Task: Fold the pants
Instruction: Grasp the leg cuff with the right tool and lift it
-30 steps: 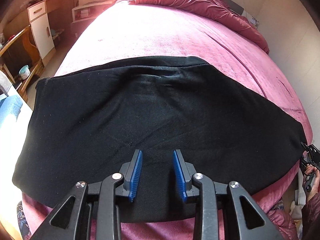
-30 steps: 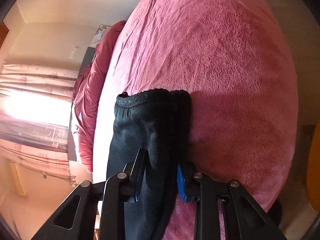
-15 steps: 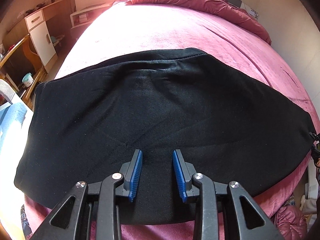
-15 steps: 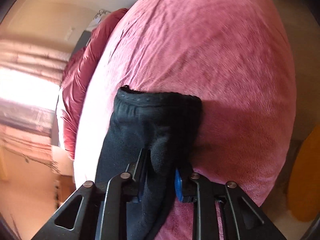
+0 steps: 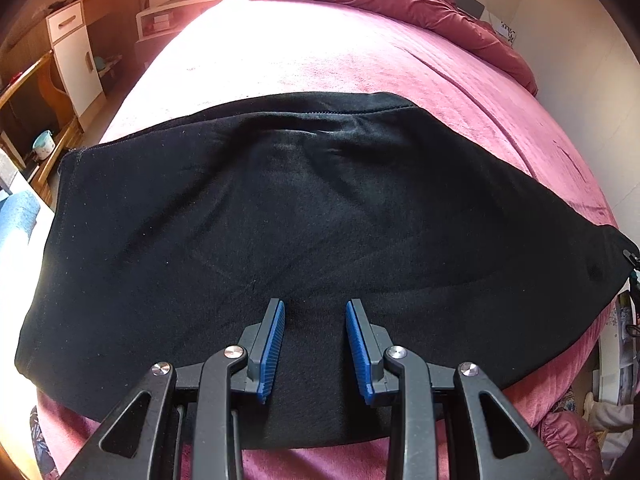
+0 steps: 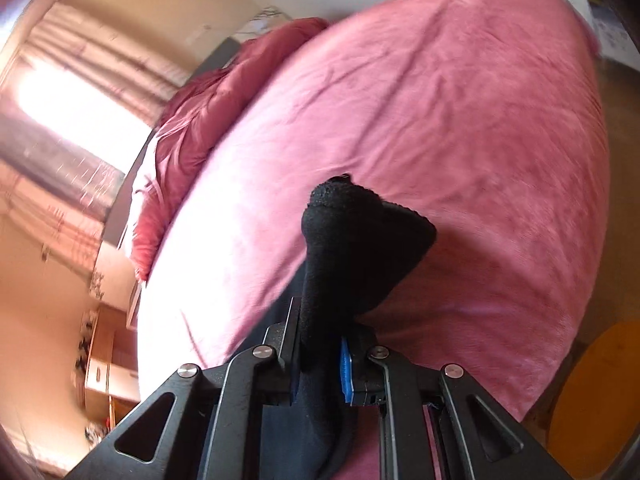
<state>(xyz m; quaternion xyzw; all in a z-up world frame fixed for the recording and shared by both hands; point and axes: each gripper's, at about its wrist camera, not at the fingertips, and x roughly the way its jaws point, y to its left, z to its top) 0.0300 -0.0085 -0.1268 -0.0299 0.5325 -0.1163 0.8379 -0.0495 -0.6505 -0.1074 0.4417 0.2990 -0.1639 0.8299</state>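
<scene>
pink bed (image 5: 360, 64), black fleecy pants (image 5: 304, 220) flat

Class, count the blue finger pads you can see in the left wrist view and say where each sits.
2: one pad left of the gap, one pad right of it, both over the black pants.

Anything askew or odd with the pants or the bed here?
Nothing stands out. The black pants lie spread on the pink bedspread; the right gripper is closing on their bunched end, the left gripper open above them.
</scene>
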